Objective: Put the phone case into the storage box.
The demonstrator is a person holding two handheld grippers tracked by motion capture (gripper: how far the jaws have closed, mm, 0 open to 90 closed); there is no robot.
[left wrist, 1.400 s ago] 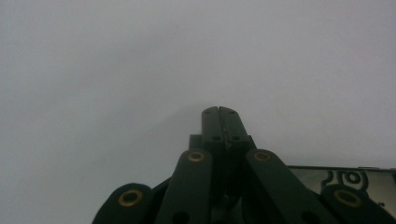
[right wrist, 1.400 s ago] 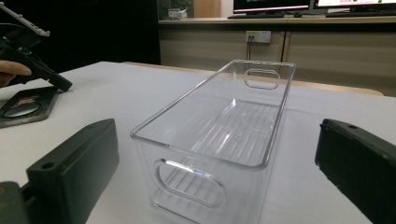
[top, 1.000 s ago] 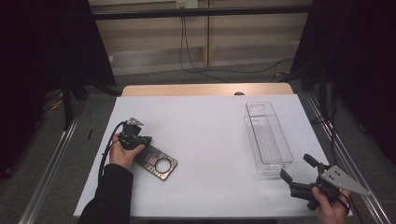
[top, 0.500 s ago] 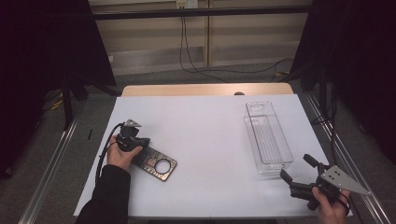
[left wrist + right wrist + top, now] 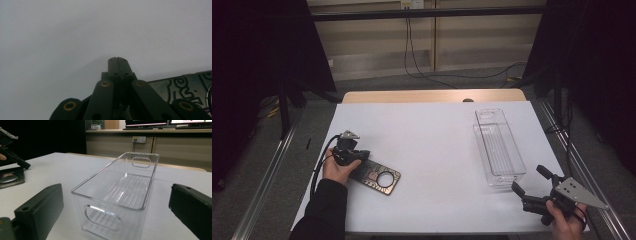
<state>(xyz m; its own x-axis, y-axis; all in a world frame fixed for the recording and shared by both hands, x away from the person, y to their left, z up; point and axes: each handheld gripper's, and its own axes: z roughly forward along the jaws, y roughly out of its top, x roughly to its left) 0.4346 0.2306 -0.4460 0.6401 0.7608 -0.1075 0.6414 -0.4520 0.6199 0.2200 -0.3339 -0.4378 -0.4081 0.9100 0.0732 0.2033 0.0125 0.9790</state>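
The white counter (image 5: 432, 150) fills the middle of the high view. At centre right of that frame stands a clear plastic bin (image 5: 498, 146), long and empty (a handle slot cut in each end). Lower left lies a dark patterned plate (image 5: 377, 176) with a round hole. The left tool (image 5: 360, 156), jaws pressed together, rests at the plate's edge. At lower right the right tool (image 5: 527, 181) is spread wide, just short of the bin.
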